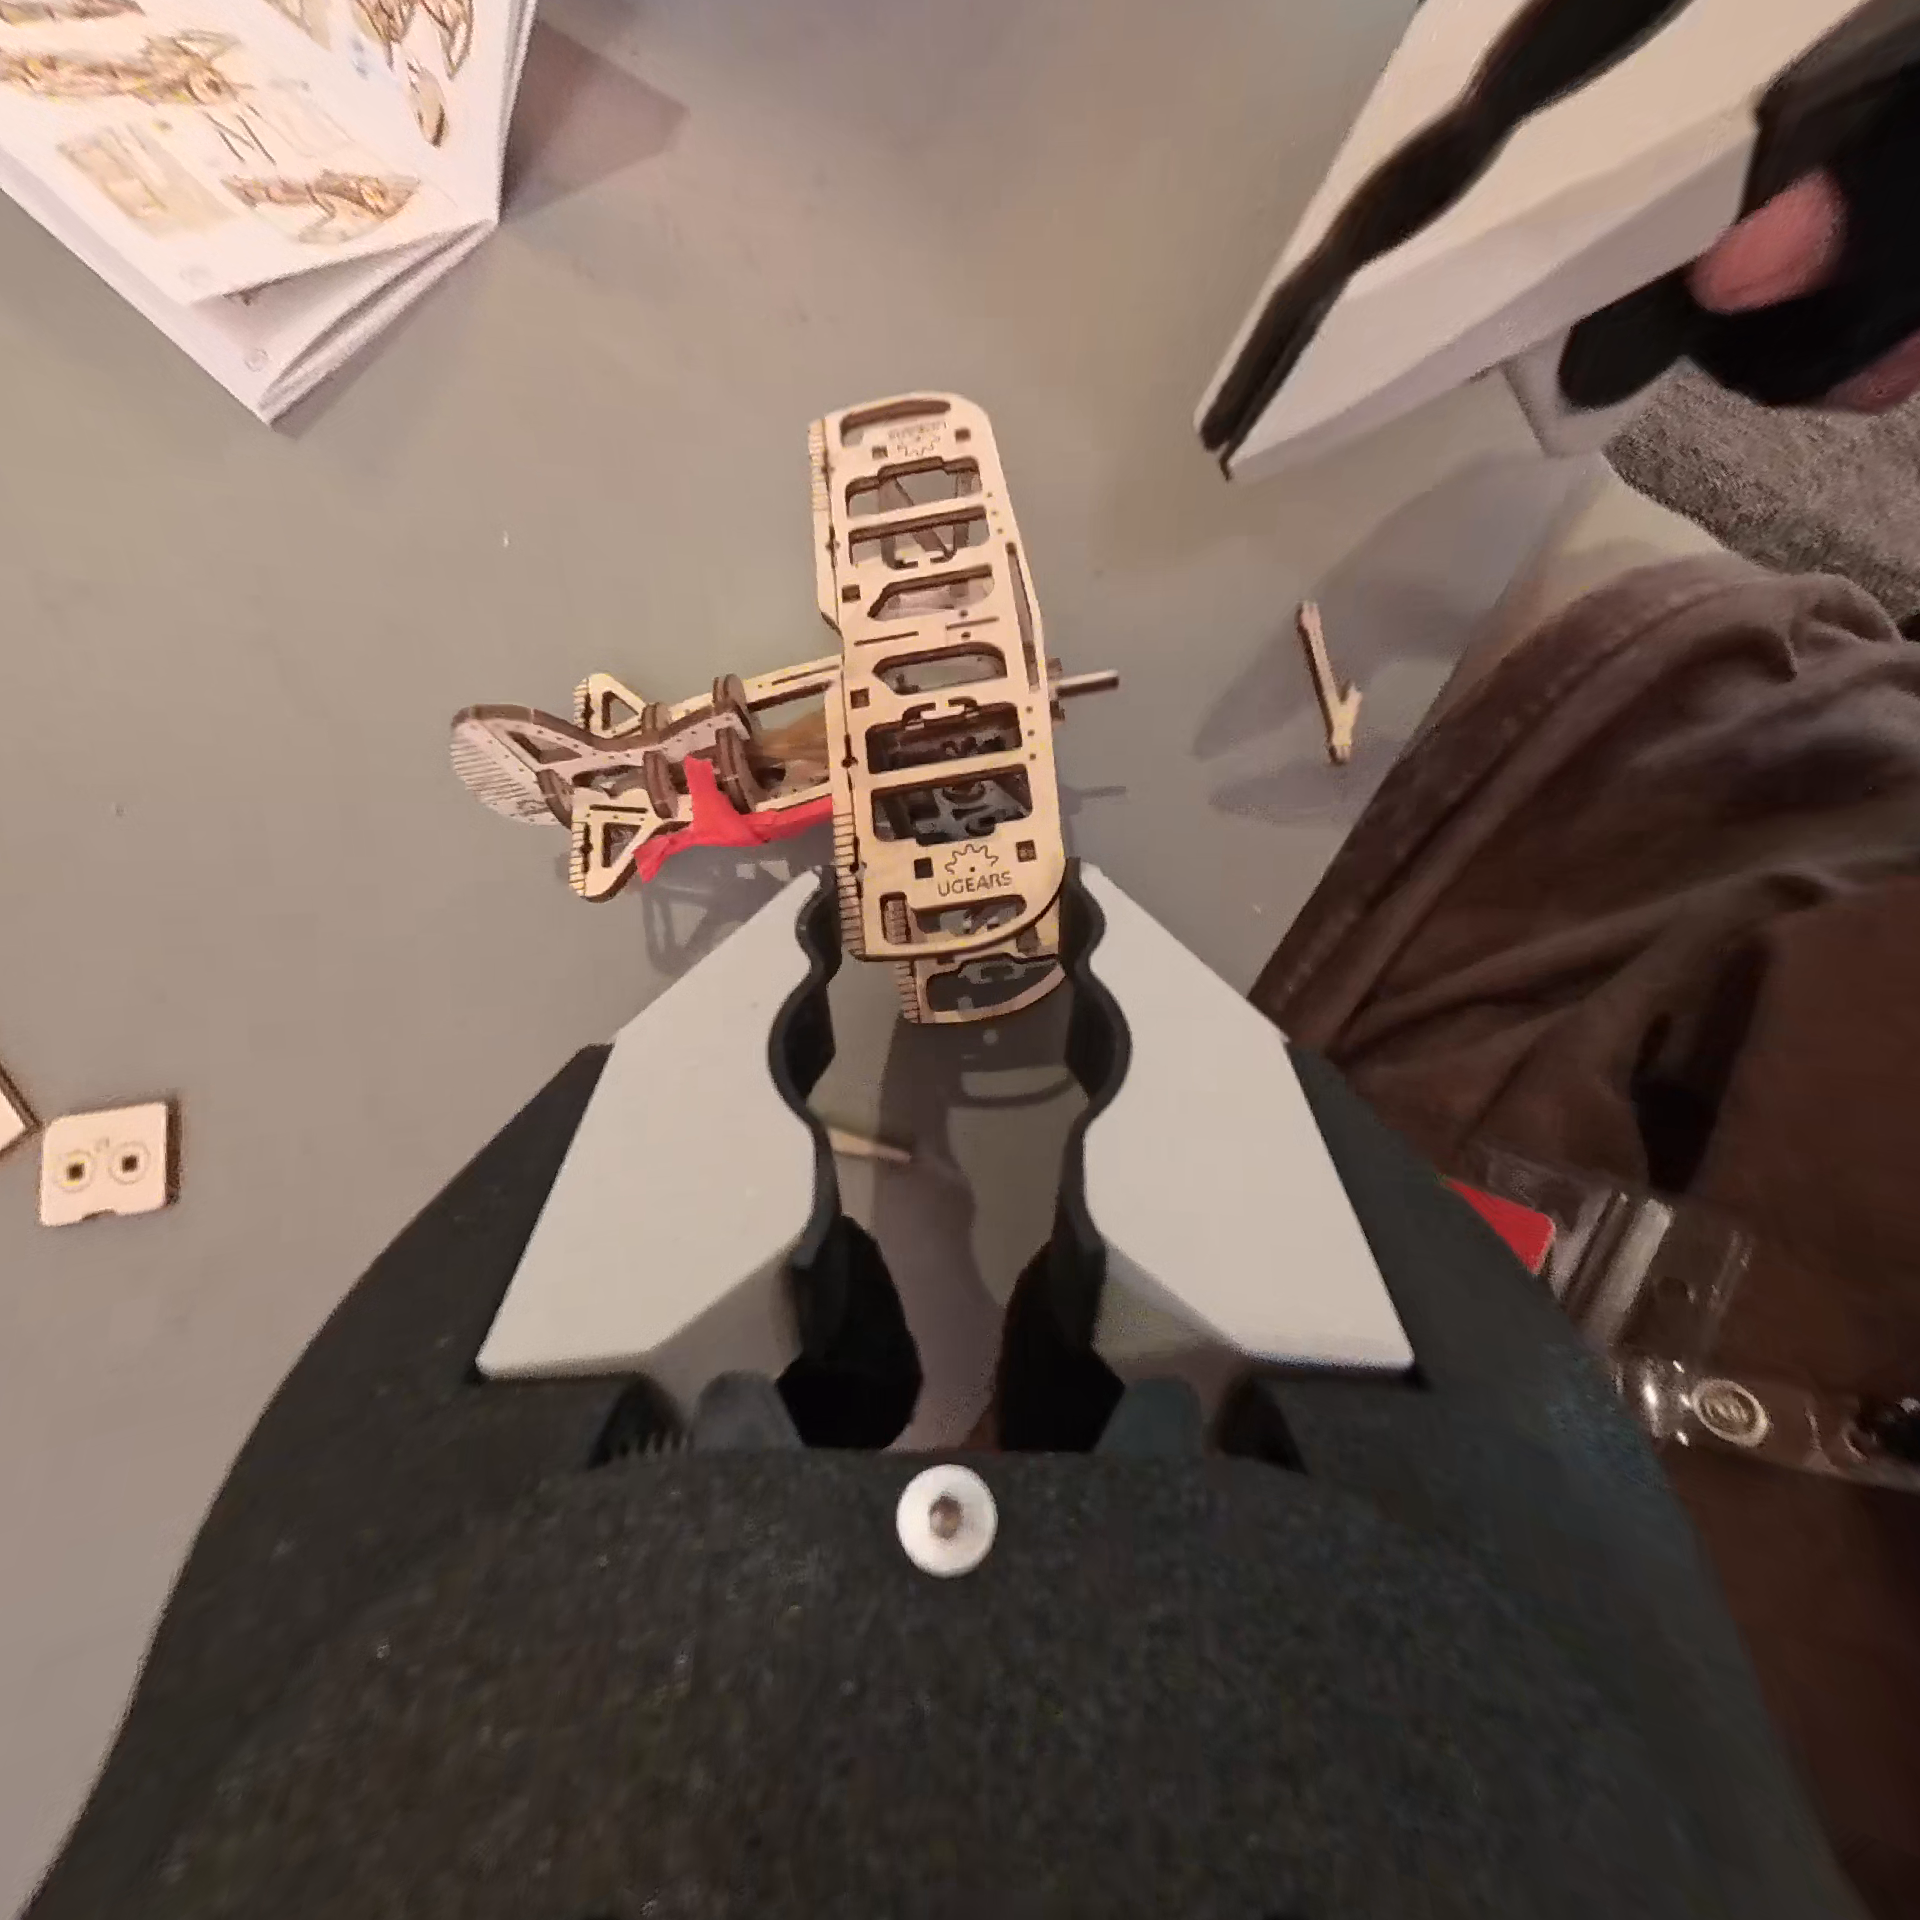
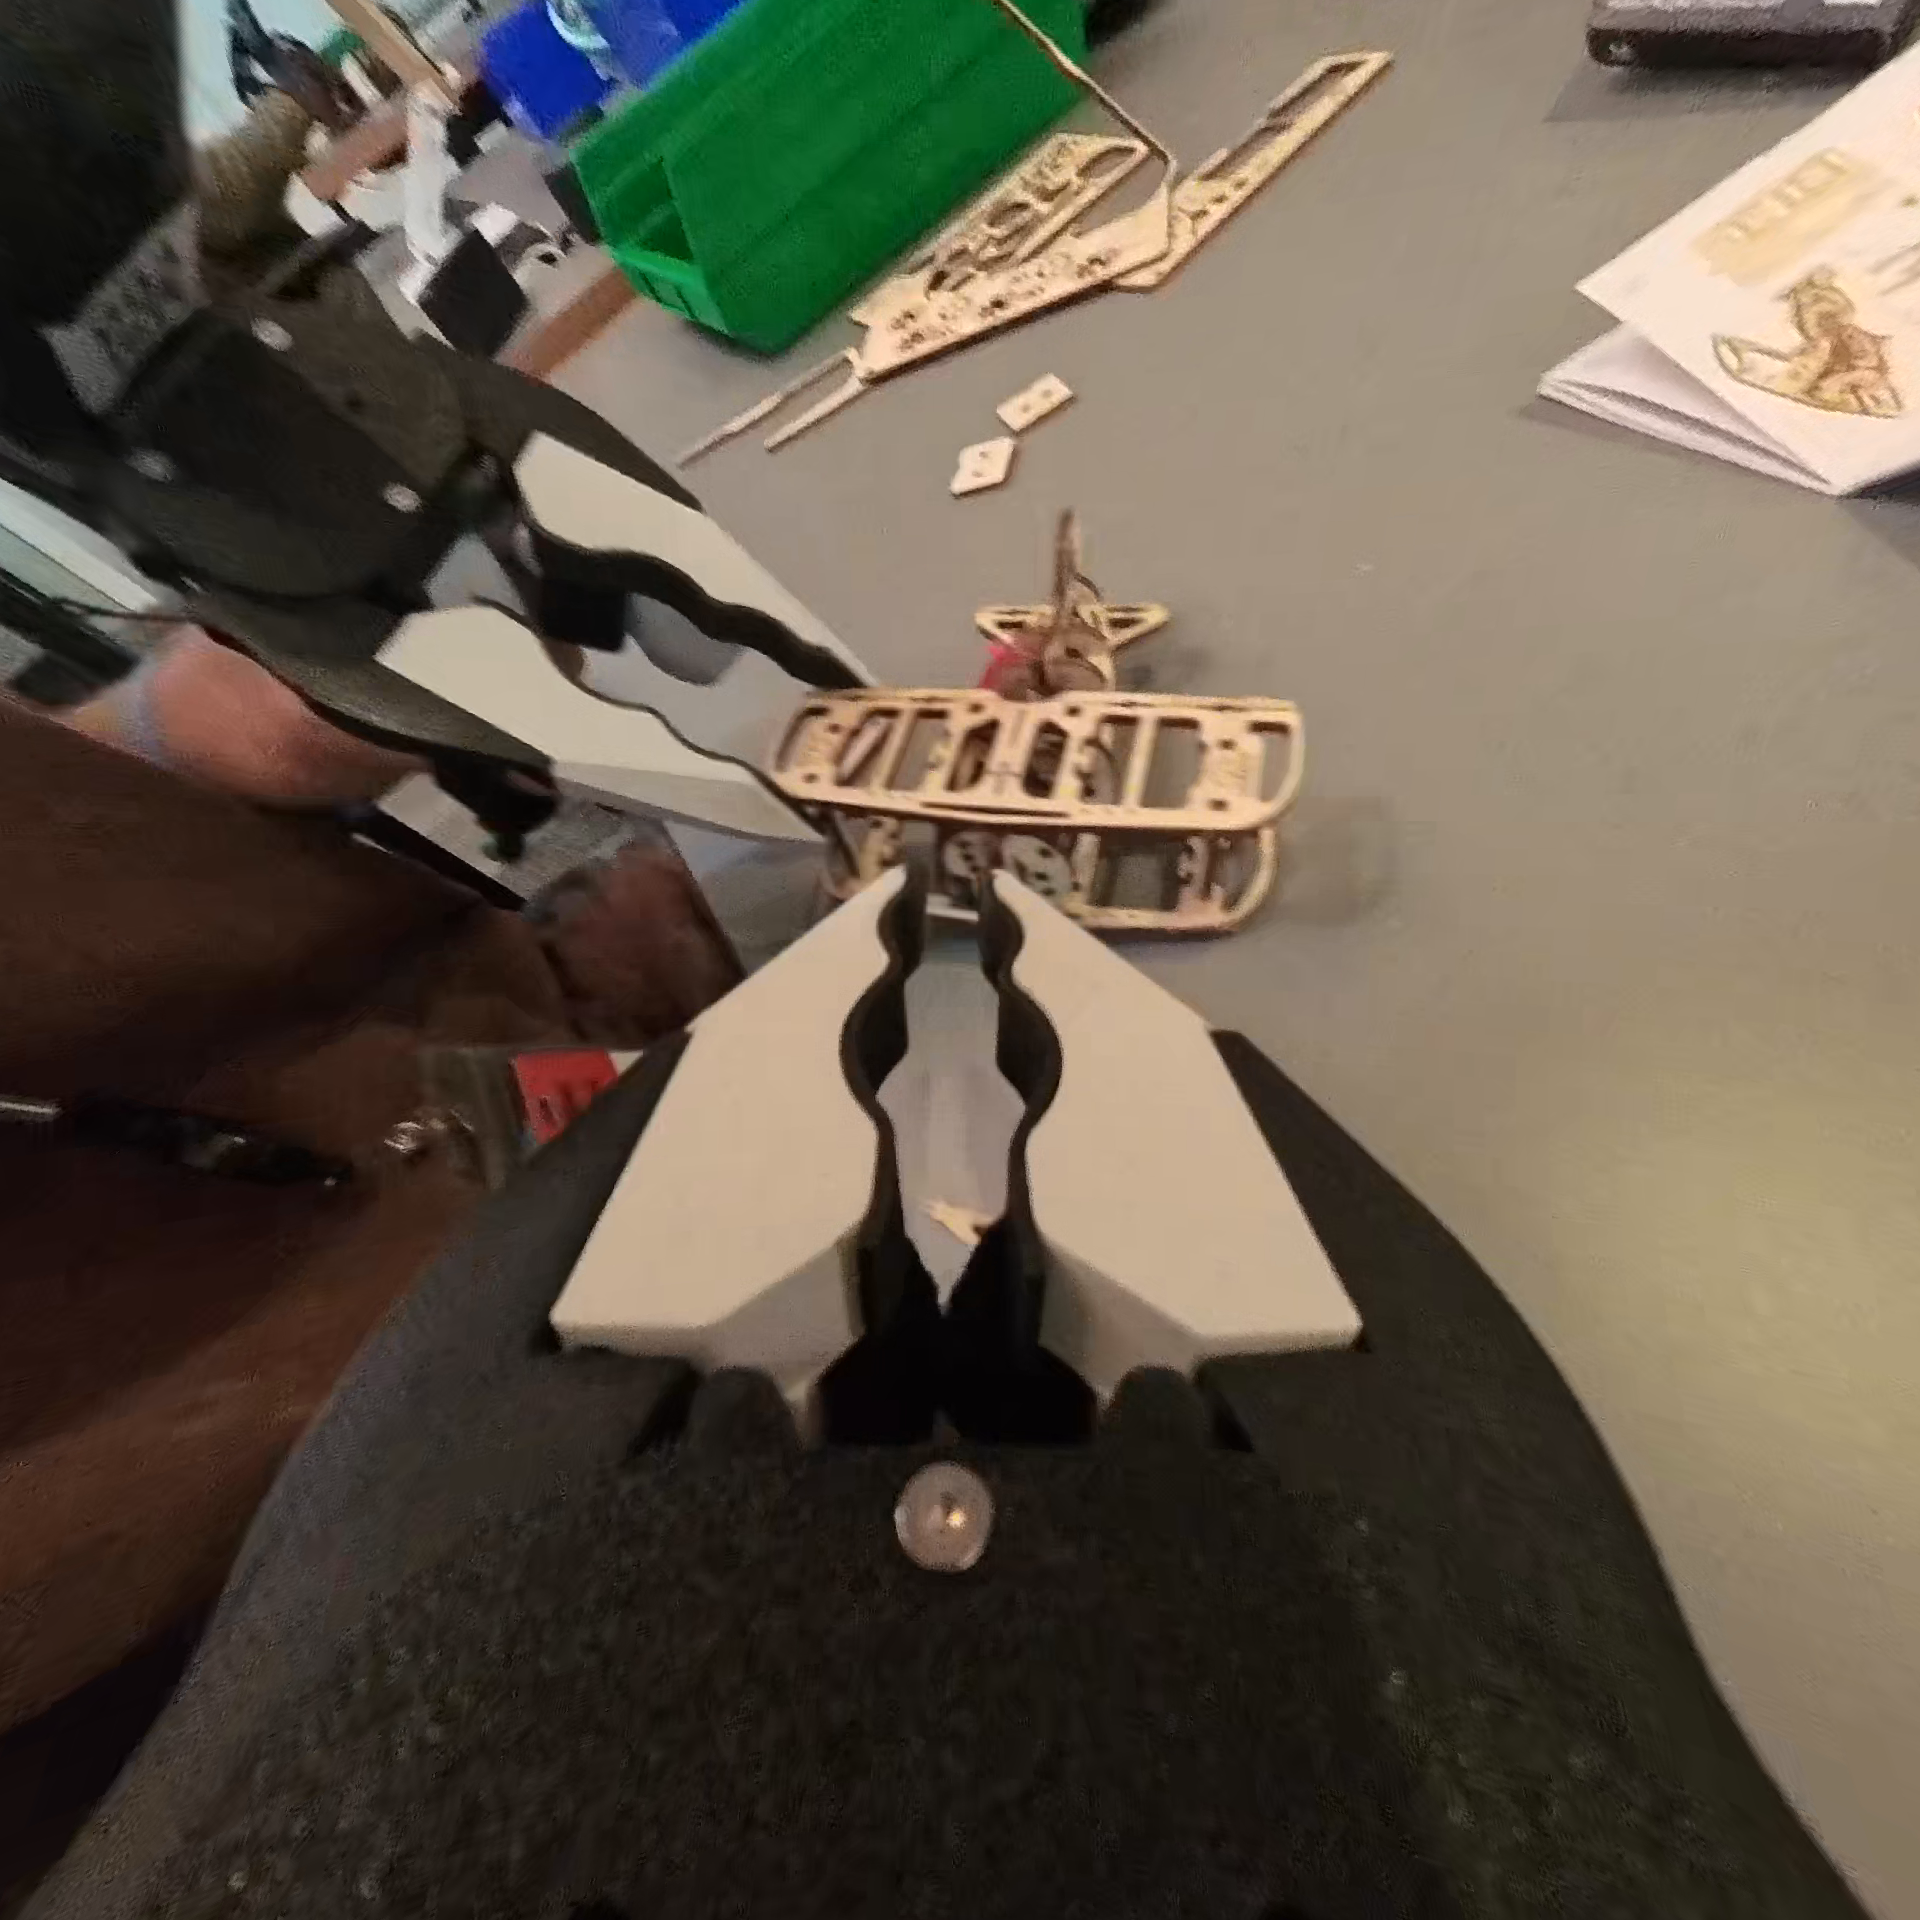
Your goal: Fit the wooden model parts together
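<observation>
Stood on the grey table (image 1: 312, 644) straight ahead: pale laser-cut plywood biplane model (image 1: 935, 686). Left gripper (image 1: 951, 914) spread around 1 wingtip, not pinching. Right gripper (image 2: 951, 883) narrowly parted at its nose, empty. Judged light, brittle; better gripped by solid wing edges.

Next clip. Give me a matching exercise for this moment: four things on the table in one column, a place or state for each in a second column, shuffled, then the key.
Things:
1. biplane
2. booklet
3. green bin
4. square piece

Places or states:
A. lies open, drawings showing
B. at the far side of the table, beside the wooden sheets
C. flat on the table, left of the left claw
D. has a red strip on its body

Pairs: 1-D, 2-A, 3-B, 4-C
</observation>
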Tool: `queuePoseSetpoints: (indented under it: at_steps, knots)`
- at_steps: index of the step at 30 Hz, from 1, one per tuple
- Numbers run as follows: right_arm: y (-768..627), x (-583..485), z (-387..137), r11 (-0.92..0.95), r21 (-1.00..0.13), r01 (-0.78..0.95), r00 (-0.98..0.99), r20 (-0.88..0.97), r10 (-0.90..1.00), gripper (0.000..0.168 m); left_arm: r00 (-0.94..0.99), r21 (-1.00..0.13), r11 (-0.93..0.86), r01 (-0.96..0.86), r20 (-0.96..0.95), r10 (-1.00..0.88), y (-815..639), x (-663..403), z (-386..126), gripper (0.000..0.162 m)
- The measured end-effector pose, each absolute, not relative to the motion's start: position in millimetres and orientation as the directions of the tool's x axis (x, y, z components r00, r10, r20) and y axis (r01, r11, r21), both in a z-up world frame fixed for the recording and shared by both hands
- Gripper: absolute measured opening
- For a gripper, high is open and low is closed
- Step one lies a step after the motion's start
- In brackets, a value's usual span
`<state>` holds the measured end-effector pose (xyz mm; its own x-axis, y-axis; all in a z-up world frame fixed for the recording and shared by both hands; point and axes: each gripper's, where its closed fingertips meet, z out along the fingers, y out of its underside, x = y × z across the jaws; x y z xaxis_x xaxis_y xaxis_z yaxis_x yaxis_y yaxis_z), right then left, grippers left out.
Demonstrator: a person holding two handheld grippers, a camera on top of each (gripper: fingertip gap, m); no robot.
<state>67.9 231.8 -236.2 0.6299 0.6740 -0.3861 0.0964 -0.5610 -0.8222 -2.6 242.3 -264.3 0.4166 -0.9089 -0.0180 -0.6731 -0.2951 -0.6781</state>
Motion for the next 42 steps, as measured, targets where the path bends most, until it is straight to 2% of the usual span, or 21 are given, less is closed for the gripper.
queuePoseSetpoints:
  at_steps: [2,4,8,10,11,14,17,18,19,21,24,25,29,30,33,36,39,42]
  knots:
    - [227.9,49.8,-231.2,-0.56,-0.825,0.078,0.578,-0.42,0.699,0.014,0.425,-0.702,-0.287,-0.652,-0.025,-0.905,245.8,3.4,-264.5,0.039]
    - [224.9,32.7,-237.0,-0.556,-0.822,0.124,0.558,-0.406,0.723,0.0,0.423,-0.71,-0.289,-0.642,-0.015,-0.906,246.6,7.8,-267.5,0.039]
    - [240.3,17.2,-226.7,-0.476,-0.852,0.22,0.618,-0.256,0.744,0.0,0.404,-0.702,-0.248,-0.667,-0.062,-0.913,246.7,11.4,-279.0,0.039]
    - [245.0,20.6,-240.0,-0.458,-0.815,0.356,0.629,-0.154,0.762,0.0,0.403,-0.723,-0.225,-0.653,-0.08,-0.912,246.8,16.0,-277.5,0.039]
    - [244.5,20.8,-242.8,-0.463,-0.806,0.368,0.617,-0.16,0.77,0.0,0.403,-0.731,-0.222,-0.646,-0.079,-0.912,246.7,18.4,-277.5,0.039]
    - [258.1,38.1,-216.7,-0.425,-0.868,0.256,0.66,-0.165,0.733,0.0,0.44,-0.761,-0.243,-0.602,-0.062,-0.896,249.9,22.5,-278.9,0.039]
    - [282.0,81.7,-190.5,-0.362,-0.926,0.112,0.77,-0.149,0.62,0.0,0.468,-0.791,-0.255,-0.556,-0.044,-0.883,250.8,25.6,-278.5,0.039]
    - [286.1,91.7,-191.3,-0.367,-0.926,0.085,0.785,-0.164,0.597,0.017,0.47,-0.792,-0.255,-0.554,-0.045,-0.882,250.9,26.0,-278.4,0.039]
    - [291.1,100.2,-200.0,-0.404,-0.912,0.07,0.806,-0.187,0.562,0.041,0.469,-0.792,-0.252,-0.556,-0.048,-0.882,250.9,26.3,-278.4,0.039]
    - [298.8,110.8,-232.9,-0.537,-0.843,0.037,0.827,-0.276,0.49,0.082,0.468,-0.794,-0.246,-0.556,-0.054,-0.882,250.8,27.0,-278.5,0.039]
    - [296.5,93.7,-263.9,-0.742,-0.654,-0.147,0.681,-0.611,0.403,0.107,0.465,-0.805,-0.229,-0.547,-0.065,-0.883,249.0,28.0,-279.5,0.039]
    - [293.4,85.2,-270.5,-0.789,-0.592,-0.166,0.634,-0.677,0.374,0.109,0.467,-0.806,-0.224,-0.549,-0.073,-0.881,248.4,28.1,-279.7,0.039]
    - [292.5,62.6,-278.3,-0.823,-0.546,-0.157,0.618,-0.704,0.35,0.098,0.466,-0.814,-0.198,-0.546,-0.099,-0.879,242.1,30.3,-279.6,0.039]
    - [296.2,62.8,-281.3,-0.823,-0.544,-0.162,0.641,-0.692,0.331,0.086,0.47,-0.817,-0.196,-0.543,-0.102,-0.877,239.9,31.2,-279.7,0.039]
    - [299.3,61.3,-283.6,-0.831,-0.533,-0.159,0.637,-0.699,0.326,0.079,0.486,-0.823,-0.173,-0.541,-0.138,-0.863,240.1,29.9,-280.2,0.038]
    - [300.3,60.2,-272.7,-0.81,-0.558,-0.177,0.607,-0.71,0.357,0.067,0.485,-0.824,-0.17,-0.541,-0.14,-0.863,240.7,28.4,-280.5,0.038]
    - [300.2,56.8,-265.1,-0.796,-0.584,-0.156,0.606,-0.693,0.39,0.063,0.482,-0.821,-0.148,-0.552,-0.169,-0.86,241.5,28.9,-280.9,0.039]
    - [299.7,58.5,-264.3,-0.817,-0.544,-0.193,0.583,-0.733,0.35,0.058,0.474,-0.804,-0.101,-0.586,-0.239,-0.848,244.7,30.5,-280.1,0.039]
